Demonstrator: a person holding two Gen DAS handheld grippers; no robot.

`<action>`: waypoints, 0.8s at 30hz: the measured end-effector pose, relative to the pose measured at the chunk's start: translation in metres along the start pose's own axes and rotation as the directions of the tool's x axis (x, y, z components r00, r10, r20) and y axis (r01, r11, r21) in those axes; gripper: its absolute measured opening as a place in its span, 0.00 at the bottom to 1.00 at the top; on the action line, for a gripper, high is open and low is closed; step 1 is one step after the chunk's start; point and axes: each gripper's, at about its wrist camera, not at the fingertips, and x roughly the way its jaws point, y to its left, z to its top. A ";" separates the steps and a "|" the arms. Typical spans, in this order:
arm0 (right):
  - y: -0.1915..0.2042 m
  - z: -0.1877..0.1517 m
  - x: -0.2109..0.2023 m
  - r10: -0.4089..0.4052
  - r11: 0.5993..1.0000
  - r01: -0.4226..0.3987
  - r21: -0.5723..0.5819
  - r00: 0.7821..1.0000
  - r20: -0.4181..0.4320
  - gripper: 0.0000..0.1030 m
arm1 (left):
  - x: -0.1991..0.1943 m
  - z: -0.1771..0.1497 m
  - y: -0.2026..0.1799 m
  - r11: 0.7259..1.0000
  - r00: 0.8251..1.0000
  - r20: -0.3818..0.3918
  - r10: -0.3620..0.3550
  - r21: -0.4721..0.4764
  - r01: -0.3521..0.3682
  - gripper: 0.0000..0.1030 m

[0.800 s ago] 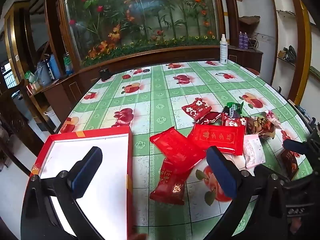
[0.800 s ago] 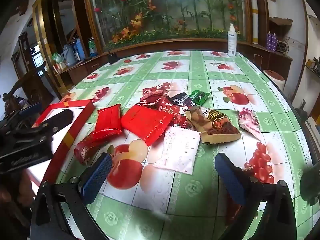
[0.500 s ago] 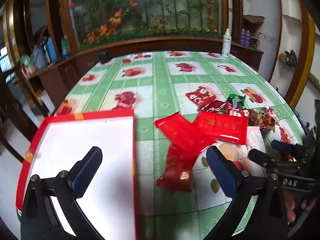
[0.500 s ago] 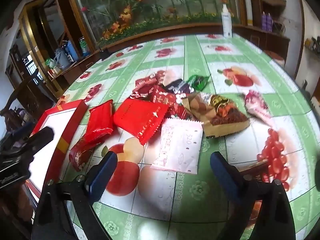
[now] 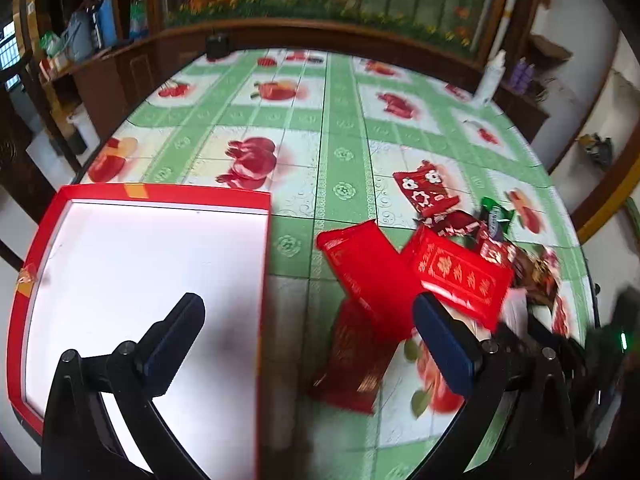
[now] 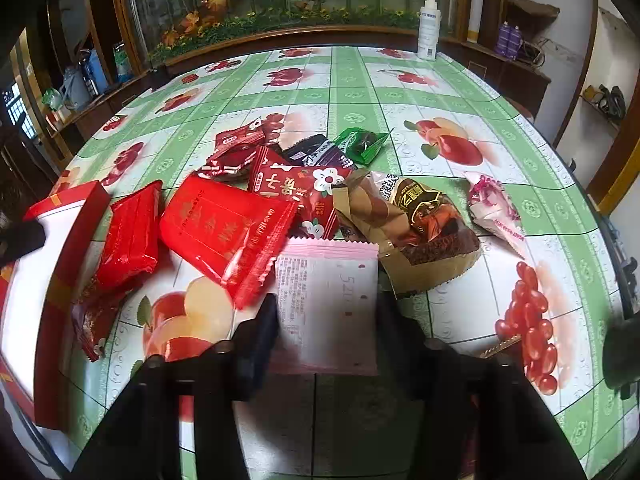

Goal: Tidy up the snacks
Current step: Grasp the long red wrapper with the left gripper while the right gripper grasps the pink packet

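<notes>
Since the earlier frame, the right tongs [image 6: 326,316] have narrowed around the pink packet [image 6: 328,300] near the table [image 6: 360,88] edge, grip unconfirmed. Left tongs [image 5: 308,320] gape over the red tray [image 5: 160,194]. Squeezing mid-packet should avoid slipping.

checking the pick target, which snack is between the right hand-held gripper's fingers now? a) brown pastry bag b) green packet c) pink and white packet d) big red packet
c: the right hand-held gripper has its fingers either side of the pink and white packet, which lies flat on the table.
</notes>
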 end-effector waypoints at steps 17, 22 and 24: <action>-0.009 -0.001 -0.003 0.052 0.999 -0.052 0.005 0.999 -0.002 0.50 | 0.054 0.003 -0.030 0.998 0.984 -0.176 -0.038 -0.055 0.028 0.59; -0.011 -0.002 -0.004 0.069 0.997 -0.069 0.019 0.998 0.002 0.50 | 0.037 -0.010 -0.033 0.996 0.983 -0.165 -0.079 0.029 0.085 0.47; -0.013 -0.002 -0.004 0.079 0.996 -0.079 0.029 0.997 0.004 0.48 | 0.027 -0.021 -0.032 0.993 0.983 -0.158 -0.090 0.061 0.101 0.47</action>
